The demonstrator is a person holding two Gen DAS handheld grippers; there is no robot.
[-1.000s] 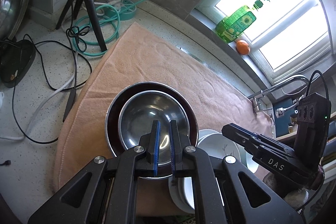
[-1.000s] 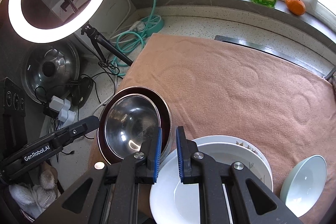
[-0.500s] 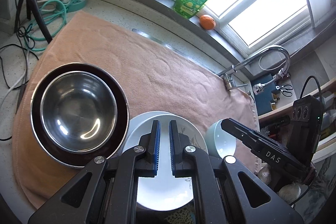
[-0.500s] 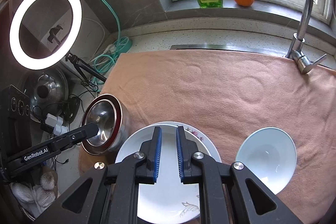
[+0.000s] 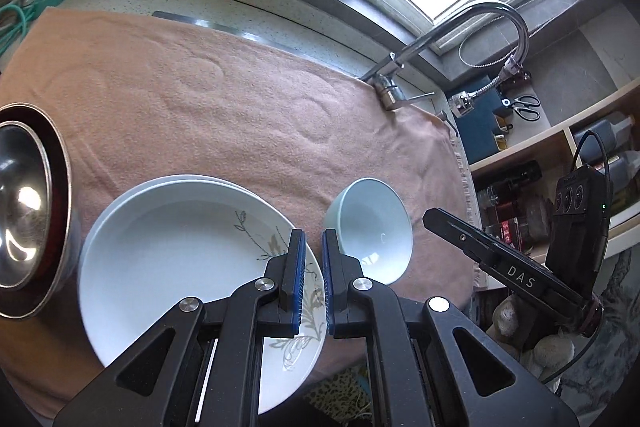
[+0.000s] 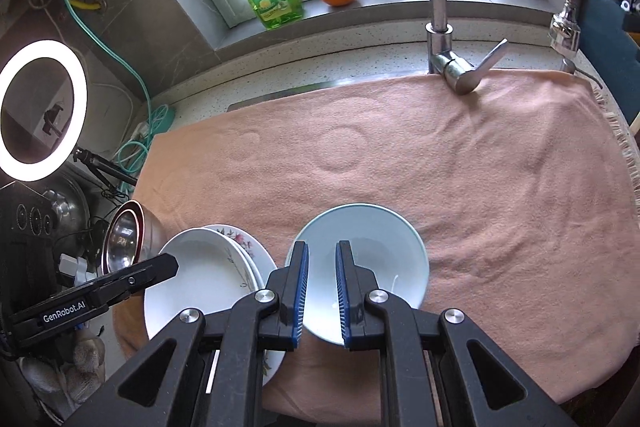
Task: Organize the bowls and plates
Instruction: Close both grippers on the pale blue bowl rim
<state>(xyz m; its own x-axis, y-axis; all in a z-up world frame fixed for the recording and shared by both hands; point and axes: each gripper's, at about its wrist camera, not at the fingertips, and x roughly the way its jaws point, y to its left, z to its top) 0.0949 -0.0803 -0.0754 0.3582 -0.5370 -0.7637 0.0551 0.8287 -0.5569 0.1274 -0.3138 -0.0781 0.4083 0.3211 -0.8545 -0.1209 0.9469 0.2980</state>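
Hovering over the peach towel point(image 6: 440, 155), we keep our left gripper point(image 5: 313, 267) pressed together above the stacked white plates point(image 5: 180, 259), and our right gripper point(image 6: 320, 283) nearly closed, empty, above the pale blue bowl point(image 6: 380, 239) just beside them.

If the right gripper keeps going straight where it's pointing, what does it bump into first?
Probably the pale blue bowl on the pink towel. The right gripper, nearly shut and empty, aims into it, though depth is unclear.

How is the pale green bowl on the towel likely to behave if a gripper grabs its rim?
The pale green bowl looks glazed, so probably slippery and breakable. Its rounded wall suggests it could tip when lifted by one side. The towel should limit sliding.
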